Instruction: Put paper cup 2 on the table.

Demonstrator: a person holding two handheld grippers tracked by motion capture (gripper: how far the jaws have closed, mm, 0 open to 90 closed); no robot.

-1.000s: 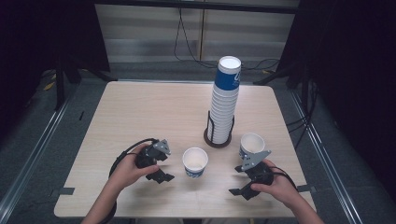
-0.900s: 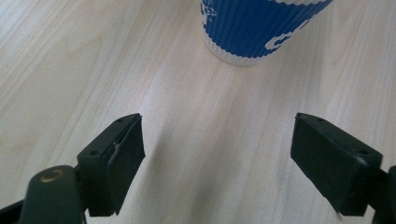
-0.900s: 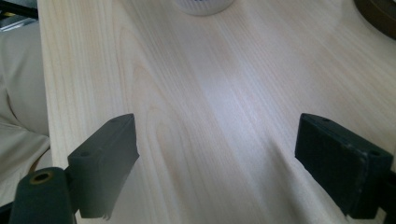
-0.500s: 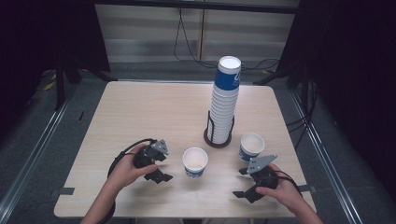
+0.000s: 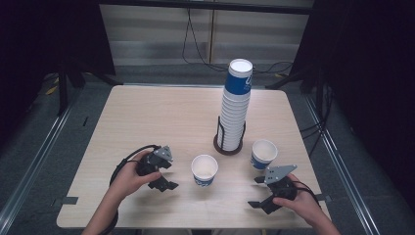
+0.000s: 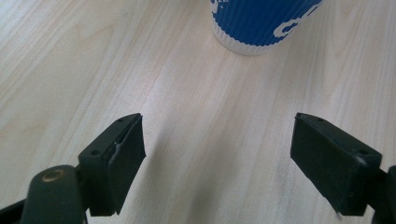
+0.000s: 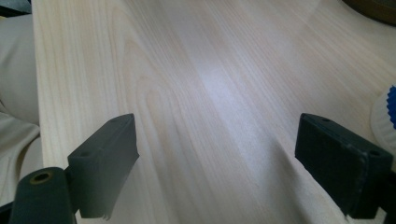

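Observation:
Two blue-and-white paper cups stand upright on the wooden table (image 5: 147, 112): one at the front centre (image 5: 204, 170) and one to its right (image 5: 264, 154). My left gripper (image 5: 169, 170) lies just left of the centre cup, open and empty. In the left gripper view its jaws (image 6: 217, 137) are spread wide over bare wood, with the cup's blue base (image 6: 261, 23) ahead of them. My right gripper (image 5: 256, 192) sits near the front edge, below the right cup, open and empty. The right gripper view has its jaws (image 7: 217, 140) apart and a cup's ribbed edge (image 7: 386, 116) at the right border.
A tall stack of cups (image 5: 235, 105) stands in a black wire holder (image 5: 229, 146) behind the two single cups; its base (image 7: 373, 7) appears in the right gripper view. Dark floor and metal rails surround the table. The left half of the table is bare wood.
My right gripper has drawn back a little toward the front right, away from the right cup. The left gripper and both cups have stayed put.

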